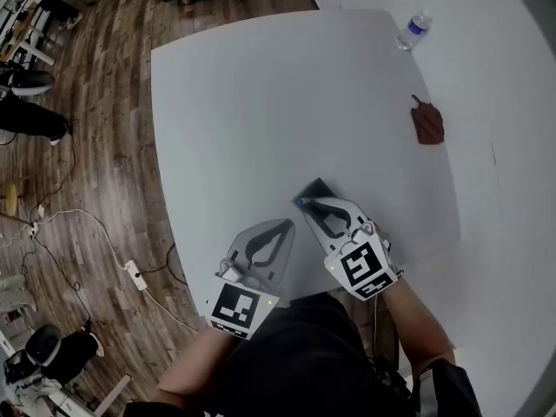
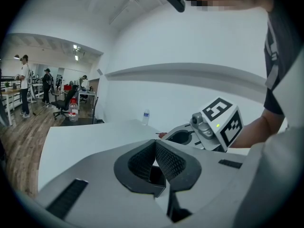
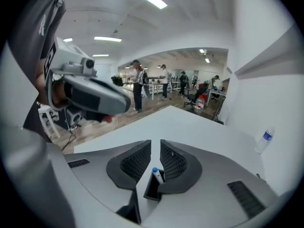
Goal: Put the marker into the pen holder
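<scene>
- Right gripper view: right claw (image 3: 156, 146) has its jaws a narrow gap apart, gripping nothing.
- Same view: through that gap, a marker (image 3: 155, 174) with a blue cap stands tilted in a dark square pen holder (image 3: 151, 190) on the desk (image 3: 190, 122).
- Head view: the marker can't be seen. Only a dark corner of the pen holder (image 1: 314, 188) shows at the tip of the right claw (image 1: 306, 202), whose body covers the rest.
- Left gripper view: left claw (image 2: 155, 144) has its jaw tips touching, closed, nothing held.
- Same view: the right claw's marker cube (image 2: 218, 122) is off to the right. Holder and marker don't show here.
- Head view: left claw (image 1: 287, 226) is just beside the right one at the near desk (image 1: 261, 102) edge, pointing away from the person.
- Water bottle (image 1: 415, 29) stands upright at the far desk corner, well apart from the holder. It also shows in both gripper views (image 2: 146, 116) (image 3: 266, 137).
- A brown crumpled cloth (image 1: 427, 122) lies by the right desk edge, apart from everything. It is barely a red speck in the left gripper view.
- A power strip (image 1: 135, 274) and cables lie on the wood floor (image 1: 95, 146) left of the desk.
- Only the gripper views show people standing in the office behind (image 3: 137, 84) (image 2: 23, 84).
</scene>
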